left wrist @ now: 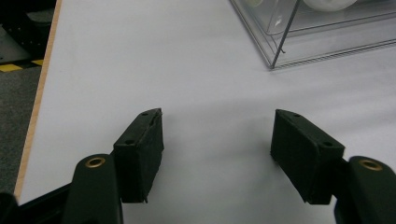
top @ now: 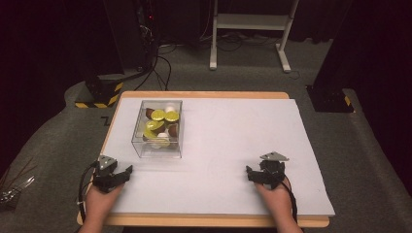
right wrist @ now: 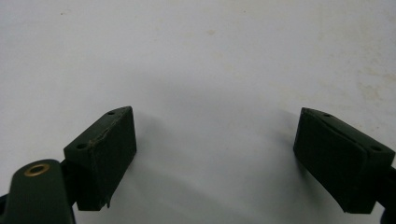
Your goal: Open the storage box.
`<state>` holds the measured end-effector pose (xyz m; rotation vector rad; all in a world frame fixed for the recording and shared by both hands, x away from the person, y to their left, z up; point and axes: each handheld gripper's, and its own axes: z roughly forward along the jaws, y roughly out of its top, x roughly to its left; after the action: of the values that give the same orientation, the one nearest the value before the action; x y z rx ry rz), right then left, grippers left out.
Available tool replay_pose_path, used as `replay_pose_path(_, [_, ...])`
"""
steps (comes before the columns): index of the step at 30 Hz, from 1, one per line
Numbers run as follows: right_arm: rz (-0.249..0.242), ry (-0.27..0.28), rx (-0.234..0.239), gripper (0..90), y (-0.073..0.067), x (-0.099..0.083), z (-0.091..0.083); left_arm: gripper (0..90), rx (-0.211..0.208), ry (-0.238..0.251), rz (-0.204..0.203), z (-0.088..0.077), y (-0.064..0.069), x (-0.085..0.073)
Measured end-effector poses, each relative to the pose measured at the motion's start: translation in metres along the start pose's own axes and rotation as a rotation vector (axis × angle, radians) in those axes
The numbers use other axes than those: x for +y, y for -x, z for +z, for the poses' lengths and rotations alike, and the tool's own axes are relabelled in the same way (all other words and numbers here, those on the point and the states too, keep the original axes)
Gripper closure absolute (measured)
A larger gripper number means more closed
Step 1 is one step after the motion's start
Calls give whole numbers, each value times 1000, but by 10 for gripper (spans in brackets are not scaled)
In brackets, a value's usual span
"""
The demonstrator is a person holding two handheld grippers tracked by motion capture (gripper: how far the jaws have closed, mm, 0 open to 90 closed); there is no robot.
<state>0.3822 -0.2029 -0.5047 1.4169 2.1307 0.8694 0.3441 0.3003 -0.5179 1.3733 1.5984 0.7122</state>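
A clear plastic box (top: 158, 128) stands on the white tabletop (top: 218, 145) at the left, holding yellow-green lime slices (top: 164, 116) with brown and white round pieces. My left gripper (top: 118, 172) rests near the front left of the table, a short way in front of the box, open with nothing between its jaws. The left gripper view has the same open left gripper (left wrist: 217, 140) over bare white surface, with the box's near corner (left wrist: 280, 56) up ahead to the right. My right gripper (top: 265, 172) sits at the front right, open and empty. Its own view has the right gripper (right wrist: 215, 140) above the plain tabletop.
The table's wooden edge (top: 209, 221) runs along the front, and its left edge (left wrist: 37, 98) lies close to my left gripper. Beyond the table are a black stand with yellow-black striped feet (top: 99, 94), cables, and a white frame (top: 252, 29) on grey carpet.
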Motion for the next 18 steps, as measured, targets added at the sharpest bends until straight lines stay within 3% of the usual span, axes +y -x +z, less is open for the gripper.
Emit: replay_pose_path(18, [-1, 1, 0, 132, 0, 0, 0, 342, -3, 2, -12, 1, 0, 0])
